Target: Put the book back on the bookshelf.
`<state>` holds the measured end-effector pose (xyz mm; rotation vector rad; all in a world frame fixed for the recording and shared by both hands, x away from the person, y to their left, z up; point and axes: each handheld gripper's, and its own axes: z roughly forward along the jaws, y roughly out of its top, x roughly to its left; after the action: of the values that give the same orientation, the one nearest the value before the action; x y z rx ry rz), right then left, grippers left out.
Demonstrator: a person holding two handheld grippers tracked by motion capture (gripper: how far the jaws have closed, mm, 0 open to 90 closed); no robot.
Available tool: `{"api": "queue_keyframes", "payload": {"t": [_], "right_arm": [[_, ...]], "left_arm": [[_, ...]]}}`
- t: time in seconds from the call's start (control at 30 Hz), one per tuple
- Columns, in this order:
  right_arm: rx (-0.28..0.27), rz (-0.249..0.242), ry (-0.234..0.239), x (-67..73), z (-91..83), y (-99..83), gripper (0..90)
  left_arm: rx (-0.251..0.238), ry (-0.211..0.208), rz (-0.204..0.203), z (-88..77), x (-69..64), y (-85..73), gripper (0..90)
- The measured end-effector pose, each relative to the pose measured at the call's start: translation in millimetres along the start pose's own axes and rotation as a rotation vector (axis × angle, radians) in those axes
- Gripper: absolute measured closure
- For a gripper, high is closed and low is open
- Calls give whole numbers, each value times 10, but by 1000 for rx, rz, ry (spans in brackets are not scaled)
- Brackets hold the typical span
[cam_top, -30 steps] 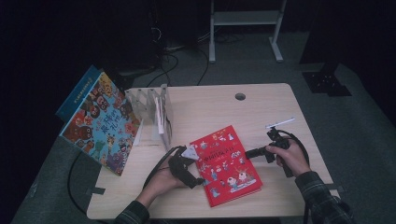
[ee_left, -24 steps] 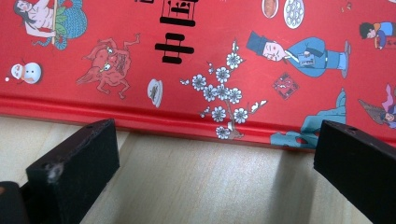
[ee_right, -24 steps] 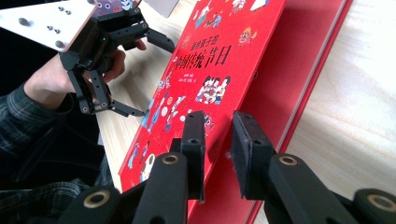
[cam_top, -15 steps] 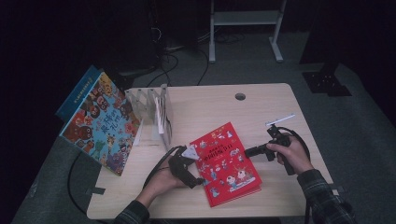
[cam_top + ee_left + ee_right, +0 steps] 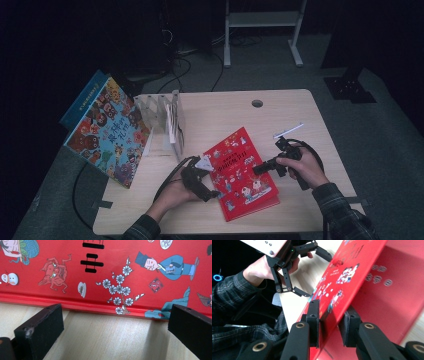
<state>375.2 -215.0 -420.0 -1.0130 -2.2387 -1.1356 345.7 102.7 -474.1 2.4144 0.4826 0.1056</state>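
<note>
A red picture book [image 5: 240, 172] lies on the wooden table [image 5: 225, 112] near its front edge. My right gripper [image 5: 257, 170] is at the book's right side, and in the right gripper view it [image 5: 329, 315] is shut on the red cover [image 5: 362, 282], which tilts up off the page below. My left gripper [image 5: 214, 180] stands open on the table at the book's left edge. In the left gripper view its jaws [image 5: 115, 325] are spread wide just short of the book's edge [image 5: 112, 265], with nothing between them. The left gripper [image 5: 318, 275] also appears in the right gripper view, open.
A large colourful picture book [image 5: 107, 132] leans at the table's left edge, with a blue book [image 5: 82, 97] behind it. A white book rack [image 5: 162, 117] holding thin books stands beside them. A white strip [image 5: 288, 130] lies at the right, and a cable hole [image 5: 257, 103] sits farther back.
My right hand has shifted slightly left along the book's right edge. The left gripper has stayed about where it was.
</note>
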Motion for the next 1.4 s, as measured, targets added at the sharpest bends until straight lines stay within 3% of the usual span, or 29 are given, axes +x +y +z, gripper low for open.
{"api": "queue_keyframes", "payload": {"t": [0.5, 0.63, 0.73, 1.0, 1.17, 1.3, 1.4], "right_arm": [[-48, -43, -76, -46, 165, 275, 651], [-15, -71, -86, -65, 188, 301, 604], [6, -50, -111, -74, 184, 326, 661], [-19, -5, -38, -76, 165, 343, 753], [-49, -4, -36, -53, 155, 319, 781], [-92, 8, -27, -36, 98, 284, 815], [-140, -1, -8, -2, 40, 273, 843]], "left_arm": [[1, 2, 2, -1, 0, -2, 0], [-2, 3, 1, -1, -1, -4, 0], [-2, 4, 1, -1, -2, -5, 0], [-6, 5, 0, 0, -3, -8, 0], [2, 14, -10, -3, -9, -3, 0], [12, 0, -77, -25, 27, 22, 0], [-4, -19, -105, -44, 53, 20, 0]]}}
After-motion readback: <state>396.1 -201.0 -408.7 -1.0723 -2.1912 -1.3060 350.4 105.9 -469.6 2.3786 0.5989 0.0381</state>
